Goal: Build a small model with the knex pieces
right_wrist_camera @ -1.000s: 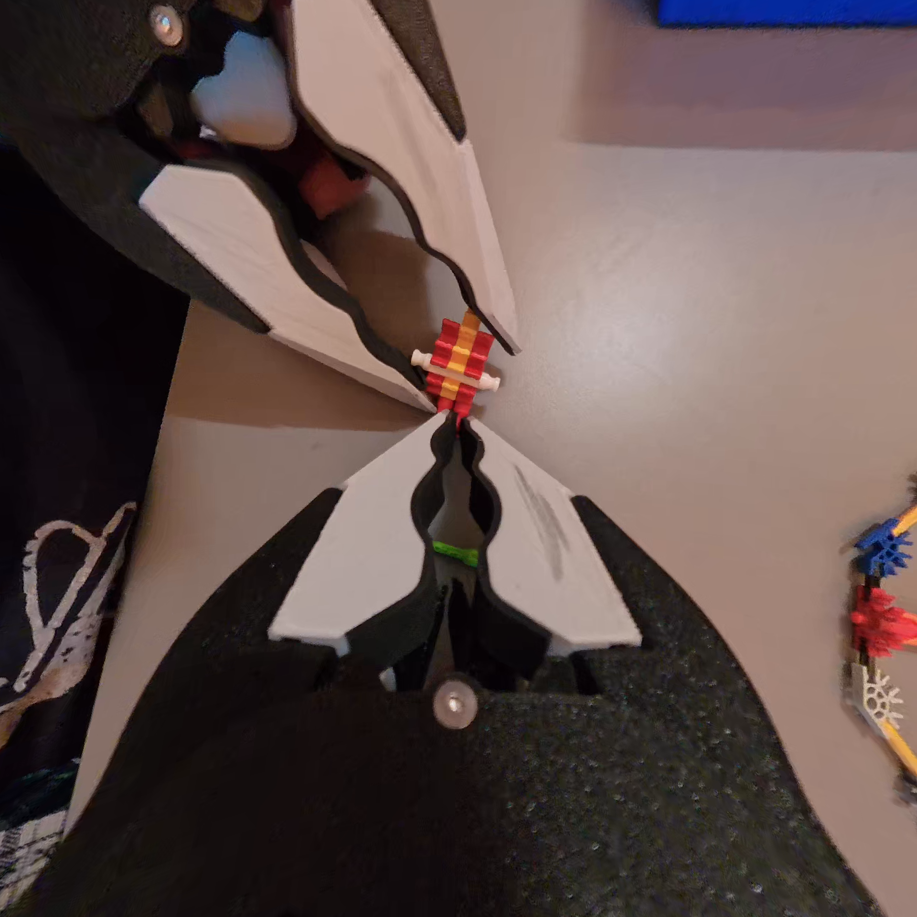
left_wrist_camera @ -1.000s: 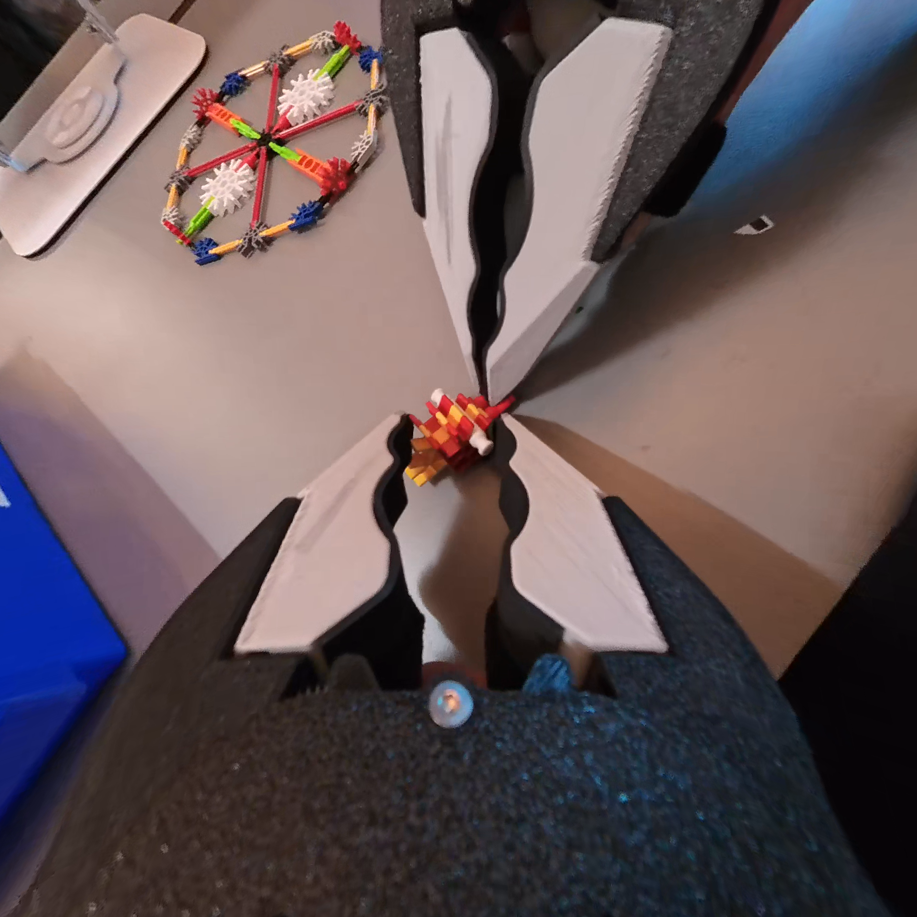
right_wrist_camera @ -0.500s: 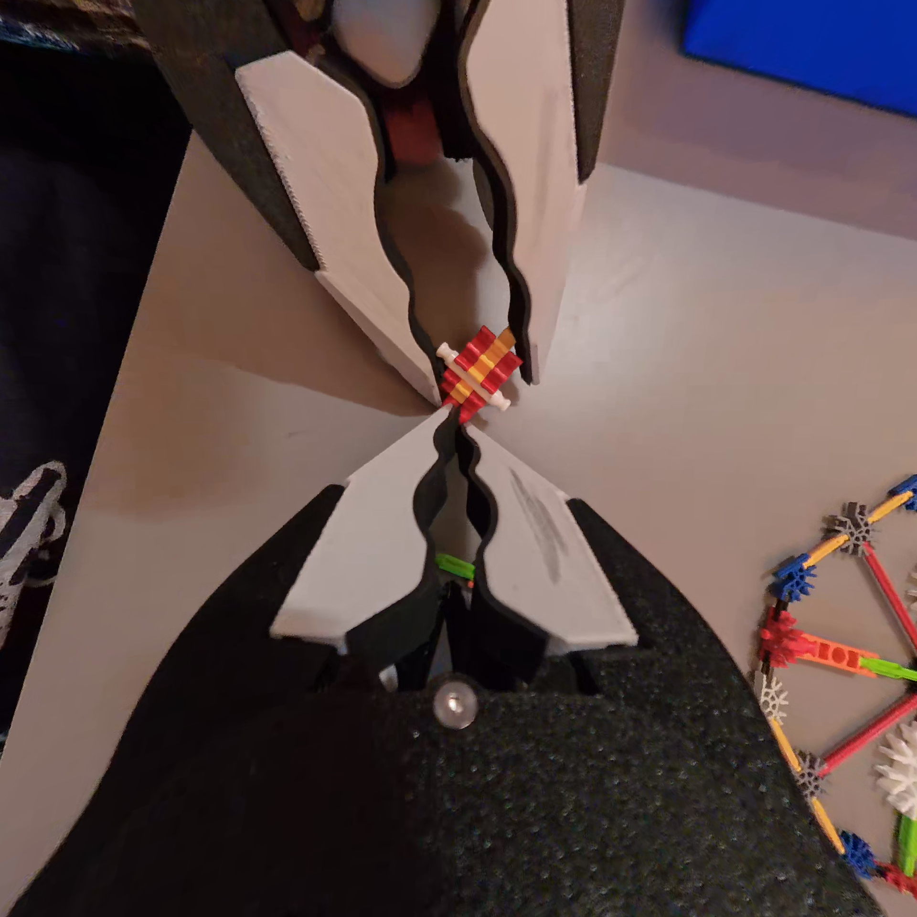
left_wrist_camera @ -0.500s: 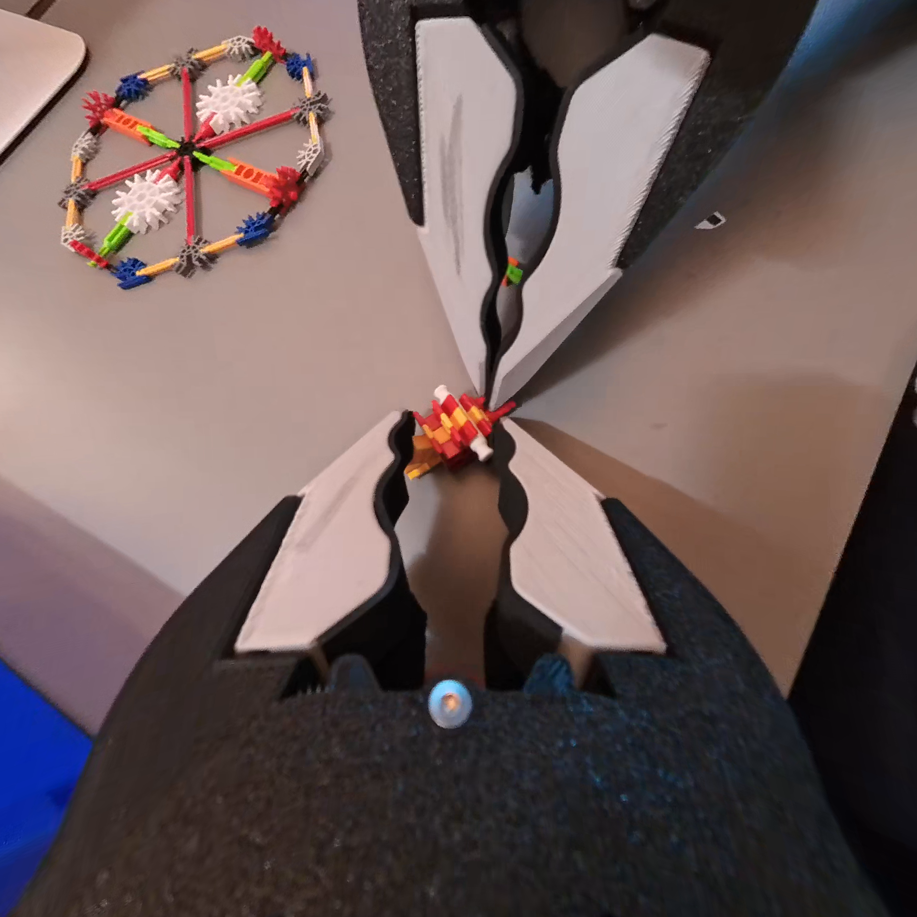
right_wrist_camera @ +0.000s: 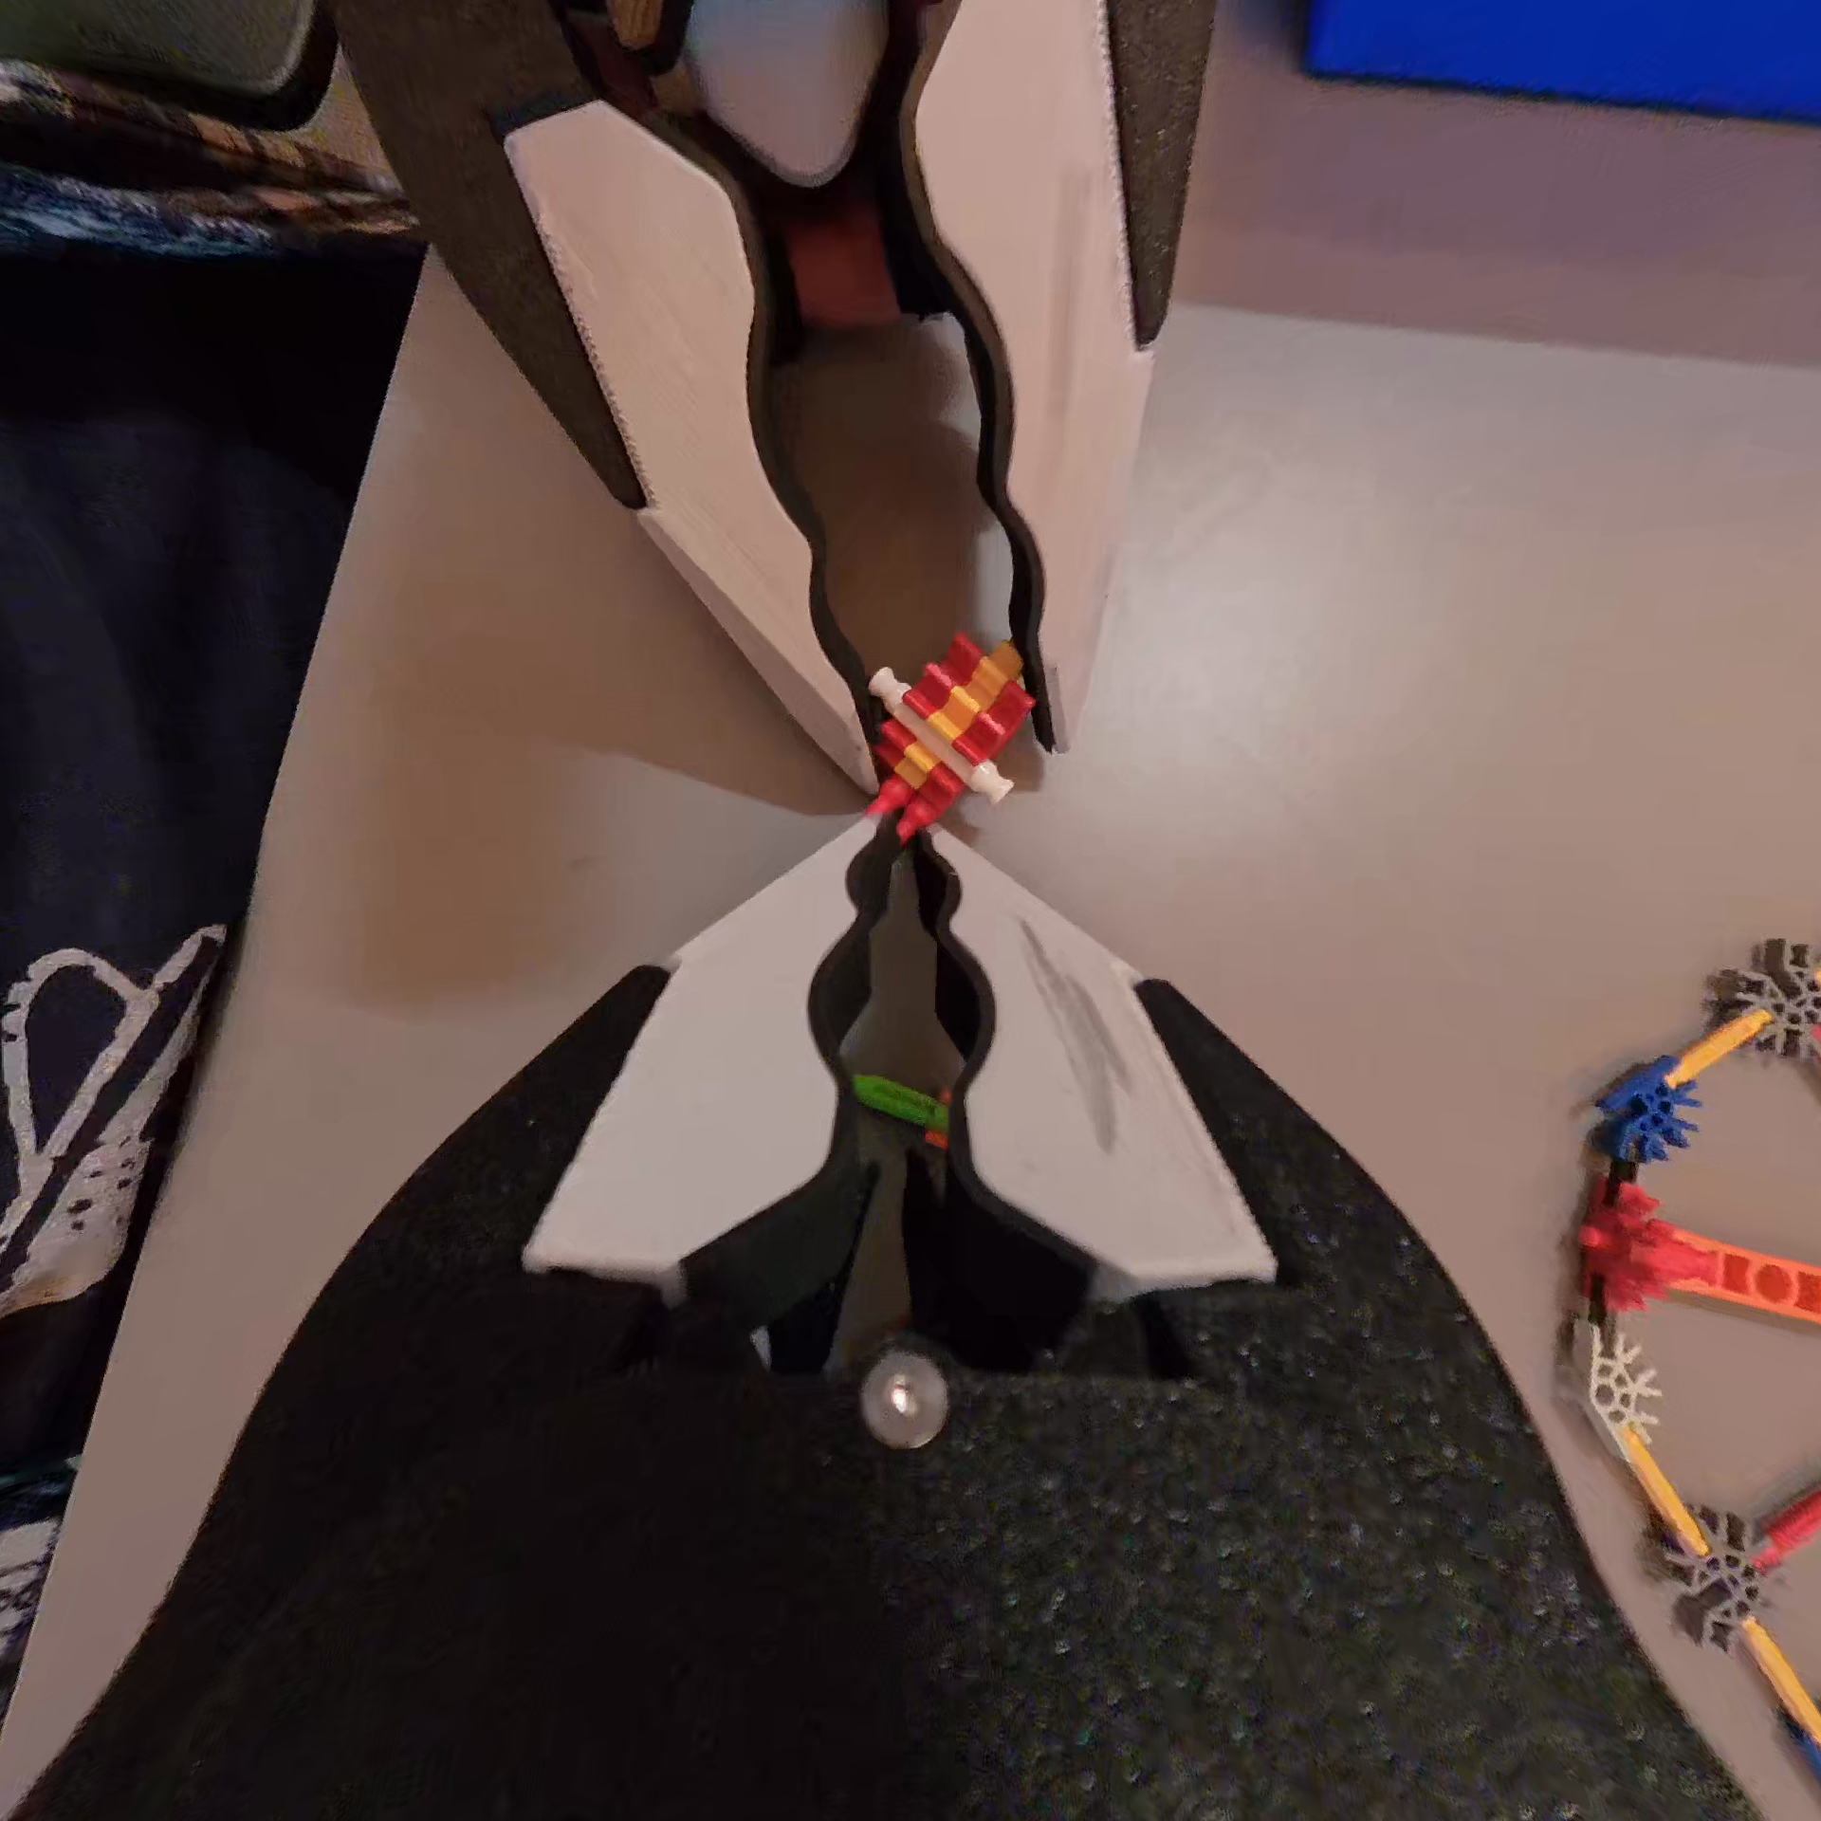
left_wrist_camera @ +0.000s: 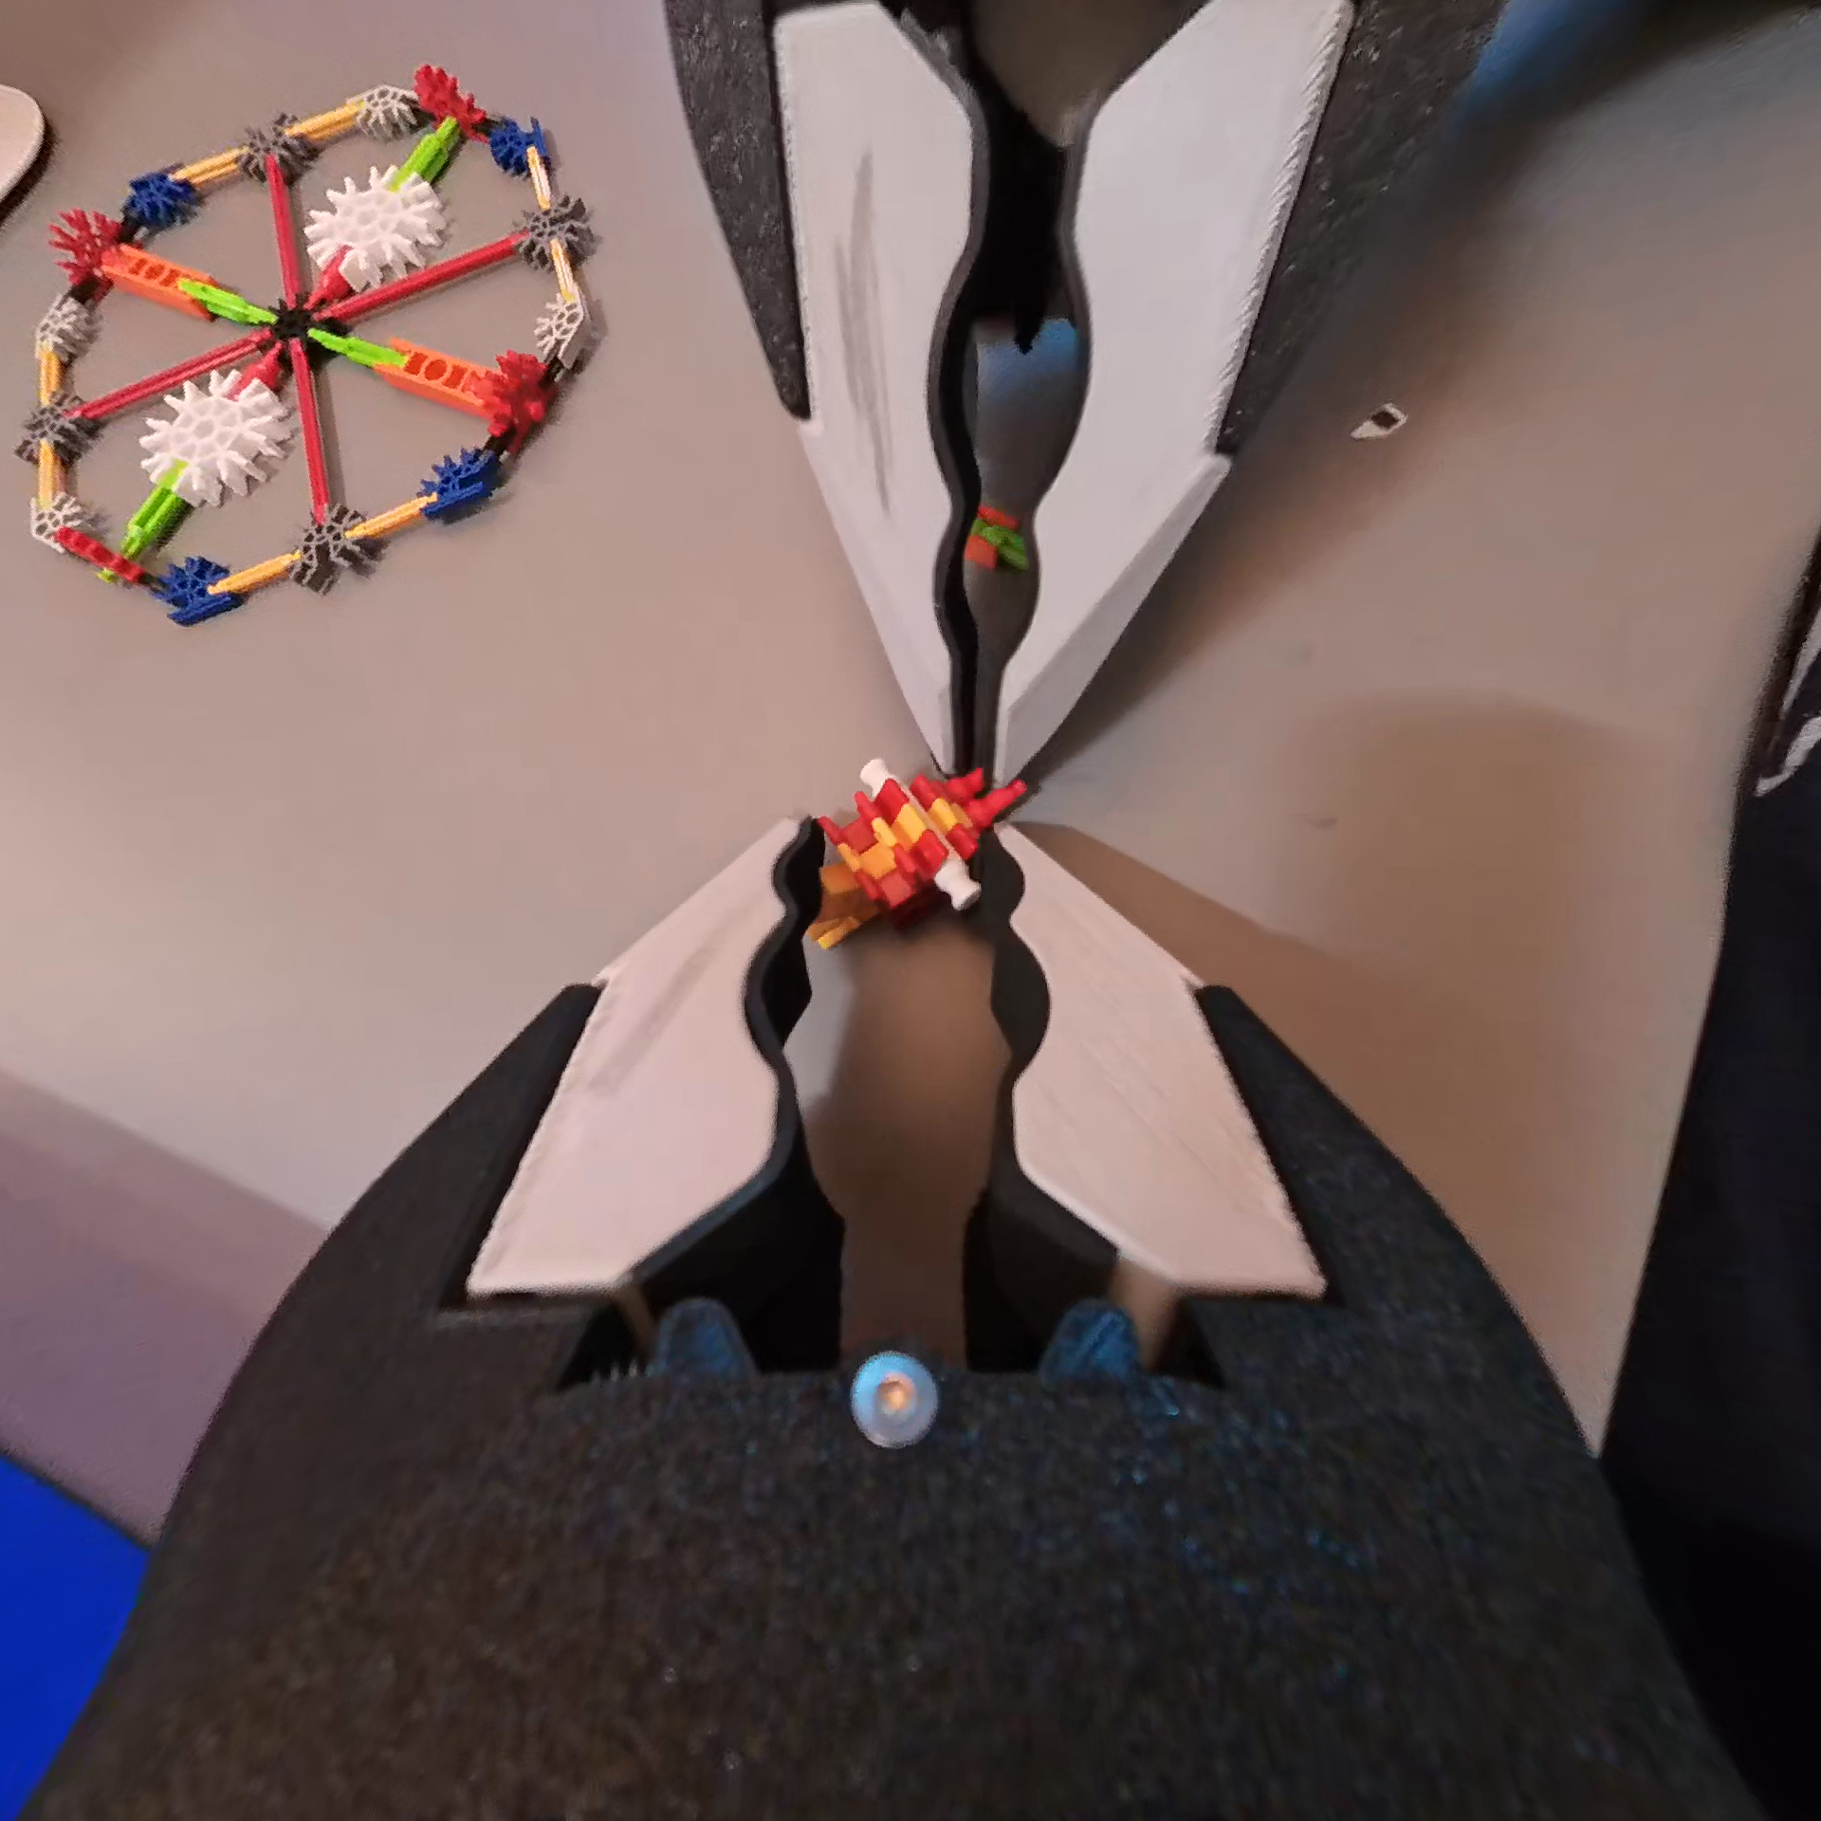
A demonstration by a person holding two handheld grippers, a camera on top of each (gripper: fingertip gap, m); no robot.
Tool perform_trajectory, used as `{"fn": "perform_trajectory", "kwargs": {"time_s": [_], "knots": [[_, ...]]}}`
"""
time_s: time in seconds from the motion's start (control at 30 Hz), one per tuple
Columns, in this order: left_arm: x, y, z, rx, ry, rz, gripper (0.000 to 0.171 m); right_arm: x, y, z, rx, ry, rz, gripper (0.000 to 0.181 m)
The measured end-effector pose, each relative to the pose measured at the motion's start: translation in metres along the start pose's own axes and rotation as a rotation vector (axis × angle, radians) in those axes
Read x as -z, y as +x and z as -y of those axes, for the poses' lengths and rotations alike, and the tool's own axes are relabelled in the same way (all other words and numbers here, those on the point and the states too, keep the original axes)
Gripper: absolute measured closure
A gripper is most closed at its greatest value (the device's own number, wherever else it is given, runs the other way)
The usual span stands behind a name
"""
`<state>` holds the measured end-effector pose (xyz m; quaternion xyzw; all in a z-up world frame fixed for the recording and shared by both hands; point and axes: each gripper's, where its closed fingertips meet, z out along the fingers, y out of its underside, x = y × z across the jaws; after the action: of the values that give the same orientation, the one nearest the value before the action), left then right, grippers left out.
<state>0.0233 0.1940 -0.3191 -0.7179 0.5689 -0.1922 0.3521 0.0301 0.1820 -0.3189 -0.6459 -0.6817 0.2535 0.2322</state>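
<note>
Two grippers meet tip to tip above the grey tabletop point(left_wrist_camera: 493, 788); left gripper point(left_wrist_camera: 902, 857) clamps the small red-and-yellow ridged plastic cluster point(left_wrist_camera: 911, 847) steady from both sides; right gripper point(right_wrist_camera: 902, 838), fingers pinched closed, nips its red prongs from the opposite end.

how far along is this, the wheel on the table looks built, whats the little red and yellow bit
Done: the flat multicoloured rod-and-connector wheel lies assembled on the grey table. In hand: the left gripper is shut on a small red, yellow and white plastic cluster, and the right gripper pinches its red rod tips. Left: the cluster sits apart from the wheel; nothing shows where it belongs.
</note>
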Motion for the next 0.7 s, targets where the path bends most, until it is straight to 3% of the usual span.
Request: {"fn": "perform_trajectory", "kwargs": {"time_s": [0.7], "knots": [[-0.0007, -0.0005, 0.0024, -0.019, 0.001, 0.004, 0.141, 0.0027, 0.0010, -0.0082, 0.053, -0.088, -0.139, 0.173]]}}
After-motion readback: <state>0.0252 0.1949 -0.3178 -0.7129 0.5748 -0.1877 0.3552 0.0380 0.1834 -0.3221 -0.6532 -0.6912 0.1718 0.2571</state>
